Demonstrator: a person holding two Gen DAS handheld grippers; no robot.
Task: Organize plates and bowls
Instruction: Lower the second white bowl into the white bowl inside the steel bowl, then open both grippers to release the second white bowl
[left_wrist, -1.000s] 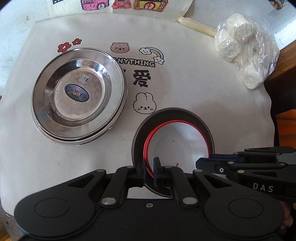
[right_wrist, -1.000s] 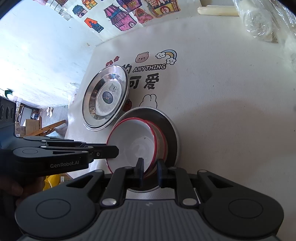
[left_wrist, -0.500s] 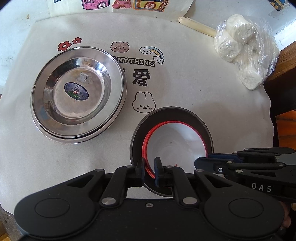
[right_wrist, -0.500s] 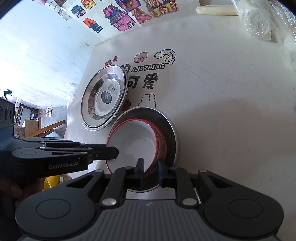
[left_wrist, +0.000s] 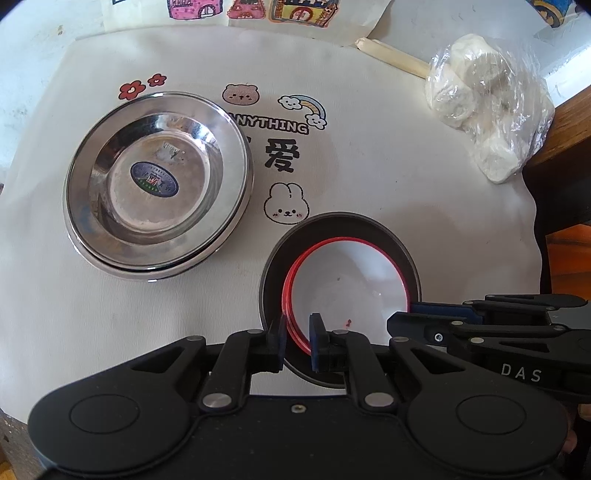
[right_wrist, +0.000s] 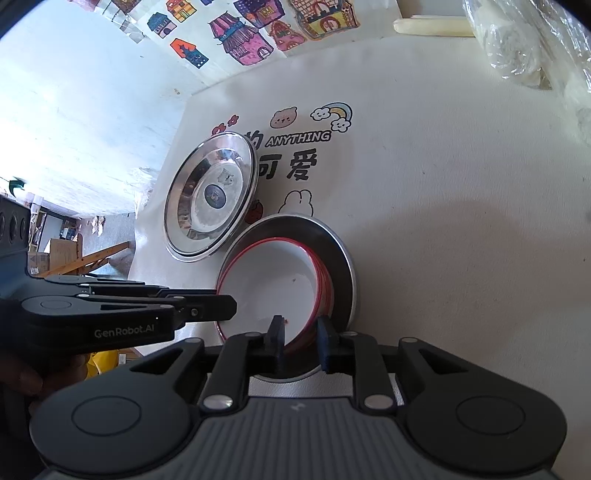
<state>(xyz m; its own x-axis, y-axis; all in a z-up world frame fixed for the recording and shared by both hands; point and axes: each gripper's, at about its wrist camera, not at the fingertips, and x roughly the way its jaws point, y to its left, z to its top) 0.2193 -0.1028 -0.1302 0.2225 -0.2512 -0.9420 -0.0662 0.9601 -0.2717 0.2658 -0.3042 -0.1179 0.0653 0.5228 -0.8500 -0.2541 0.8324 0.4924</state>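
A stack of white red-rimmed bowls (left_wrist: 347, 284) sits inside a steel plate (left_wrist: 332, 229) on the white printed cloth (left_wrist: 388, 184). My left gripper (left_wrist: 298, 332) has its fingers slightly parted around the stack's near-left rim. My right gripper (right_wrist: 299, 341) straddles the stack's (right_wrist: 273, 291) right rim, fingers parted, over the steel plate (right_wrist: 341, 258). A stack of steel plates (left_wrist: 159, 181) lies to the left, also in the right wrist view (right_wrist: 212, 195).
A plastic bag of white lumps (left_wrist: 484, 107) and a pale stick (left_wrist: 391, 59) lie at the far right. A wooden edge (left_wrist: 565, 125) bounds the right side. House pictures (right_wrist: 255, 33) hang on the wall behind.
Both grippers' fingers have opened a little around the bowl rims; the bowl stack has settled lower into the steel plate.
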